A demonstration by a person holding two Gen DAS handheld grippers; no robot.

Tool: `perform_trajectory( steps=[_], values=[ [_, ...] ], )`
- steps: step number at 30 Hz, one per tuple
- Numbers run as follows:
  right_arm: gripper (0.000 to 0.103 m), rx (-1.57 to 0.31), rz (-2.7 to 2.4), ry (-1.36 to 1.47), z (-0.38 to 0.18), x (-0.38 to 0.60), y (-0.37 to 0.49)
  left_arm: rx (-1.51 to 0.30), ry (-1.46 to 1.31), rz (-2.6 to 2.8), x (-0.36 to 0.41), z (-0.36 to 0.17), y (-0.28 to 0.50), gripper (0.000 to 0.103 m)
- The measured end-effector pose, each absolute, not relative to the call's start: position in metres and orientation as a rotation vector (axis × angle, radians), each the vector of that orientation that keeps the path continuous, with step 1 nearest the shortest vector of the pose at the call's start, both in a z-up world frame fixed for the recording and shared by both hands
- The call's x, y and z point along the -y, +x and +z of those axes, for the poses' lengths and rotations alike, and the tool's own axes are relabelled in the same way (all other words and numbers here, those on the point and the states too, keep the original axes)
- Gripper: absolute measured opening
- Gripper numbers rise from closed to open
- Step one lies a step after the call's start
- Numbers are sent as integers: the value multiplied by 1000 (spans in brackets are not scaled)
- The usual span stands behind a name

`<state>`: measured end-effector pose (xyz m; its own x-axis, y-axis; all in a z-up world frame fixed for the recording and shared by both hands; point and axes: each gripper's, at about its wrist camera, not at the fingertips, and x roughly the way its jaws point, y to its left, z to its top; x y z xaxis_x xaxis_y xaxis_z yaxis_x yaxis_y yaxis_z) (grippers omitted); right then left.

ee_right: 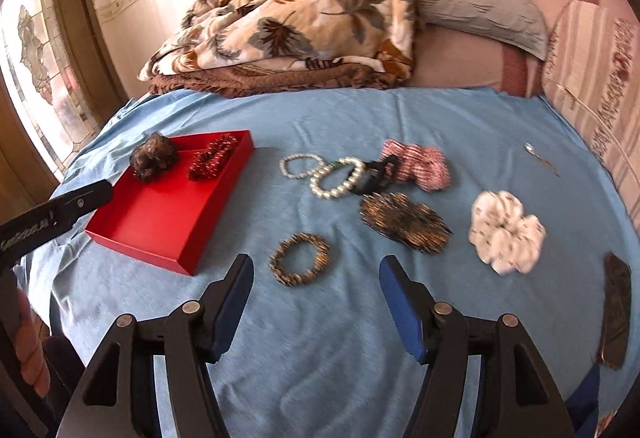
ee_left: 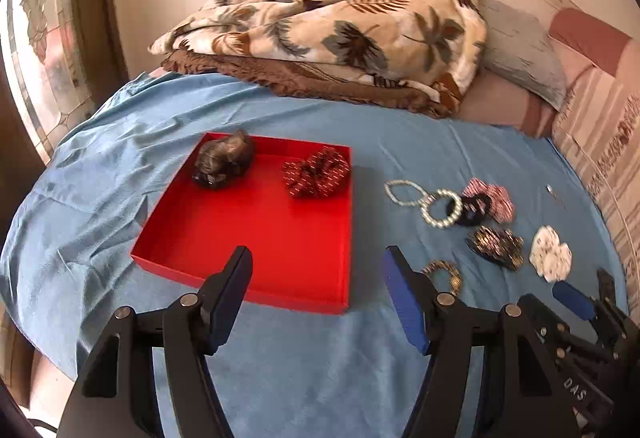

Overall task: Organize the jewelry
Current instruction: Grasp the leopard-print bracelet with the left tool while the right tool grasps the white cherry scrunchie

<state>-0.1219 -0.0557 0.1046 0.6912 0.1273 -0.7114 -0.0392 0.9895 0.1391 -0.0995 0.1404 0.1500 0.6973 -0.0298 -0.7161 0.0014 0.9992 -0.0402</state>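
Observation:
A red tray [ee_left: 256, 238] [ee_right: 160, 222] on the blue sheet holds a dark brown scrunchie [ee_left: 224, 161] [ee_right: 154, 155] and a red patterned scrunchie [ee_left: 316, 171] [ee_right: 212, 153]. My left gripper [ee_left: 318, 270] is open and empty over the tray's near right corner. My right gripper [ee_right: 316, 274] is open and empty, just short of a brown beaded bracelet [ee_right: 300, 258] [ee_left: 444, 274]. Beyond lie two pearl bracelets [ee_right: 338, 177] [ee_left: 440, 207], a black scrunchie [ee_right: 380, 173], a pink scrunchie [ee_right: 420, 163], a dark beaded piece [ee_right: 404, 222] and a white scrunchie [ee_right: 506, 238].
A leaf-print blanket [ee_left: 332, 33] and a grey pillow [ee_right: 480, 1] lie at the bed's far side. A small hairpin [ee_right: 540, 155] lies far right. A dark flat clip [ee_right: 614, 314] sits at the right edge. A window is at the left.

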Motion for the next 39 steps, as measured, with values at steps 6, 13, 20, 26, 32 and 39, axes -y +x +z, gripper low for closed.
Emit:
perform_trajectory(
  steps=[6,13,20,26,32,39],
  values=[
    [70,-798,47,155,101,81,-138,-810,0,-42,-119,148,-111,67],
    [70,-811,-20,185,86,120,-148,-846,29,-71,-100,137,-107,67],
    [70,-828,-111,208,68,170,-147,-909,29,-105,-86,111,-88,68],
    [70,-828,-174,224,55,205,-131,-984,32,-147,-66,78,-61,68],
    [70,-831,-196,247,45,226,-105,-1014,41,-171,-47,54,-36,68],
    [71,-831,-192,270,36,232,-78,-1052,33,-183,-38,32,-14,67]
  ],
)
